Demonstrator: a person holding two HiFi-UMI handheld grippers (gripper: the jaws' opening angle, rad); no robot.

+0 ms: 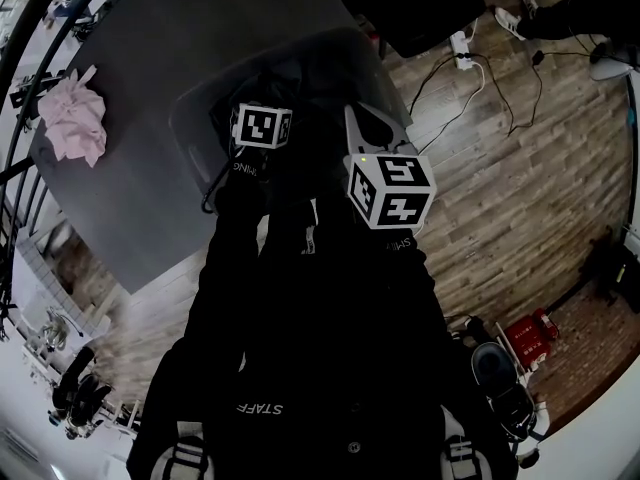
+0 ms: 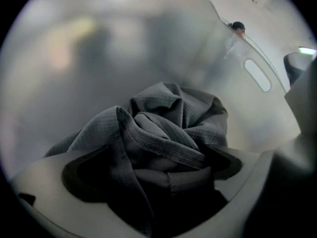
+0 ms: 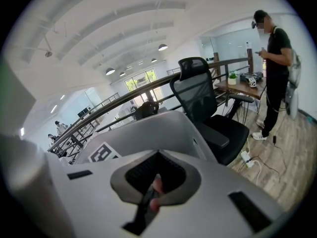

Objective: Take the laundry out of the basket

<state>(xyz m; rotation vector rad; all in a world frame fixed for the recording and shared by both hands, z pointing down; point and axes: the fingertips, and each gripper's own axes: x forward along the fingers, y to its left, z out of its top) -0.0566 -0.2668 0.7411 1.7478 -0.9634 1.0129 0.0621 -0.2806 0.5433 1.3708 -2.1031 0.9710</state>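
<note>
Three round fisheye pictures with black corners, straight lines bowing toward the rims. The head view is evenly daylit and sharp over the gray table (image 1: pixel 150 98) and wooden floor (image 1: pixel 500 188), though the person's dark clothing (image 1: pixel 310 348) swallows detail low in the middle. The left gripper view is dim and gray, with crumpled gray cloth (image 2: pixel 168 128) crisp, black shadow beneath it, and the basket wall (image 2: pixel 237 108) behind melted into soft haze. The right gripper view is bright, its ceiling lamps (image 3: pixel 163 47) and far window (image 3: pixel 140 79) glaring white, and everything nearest the lens is blurred.
</note>
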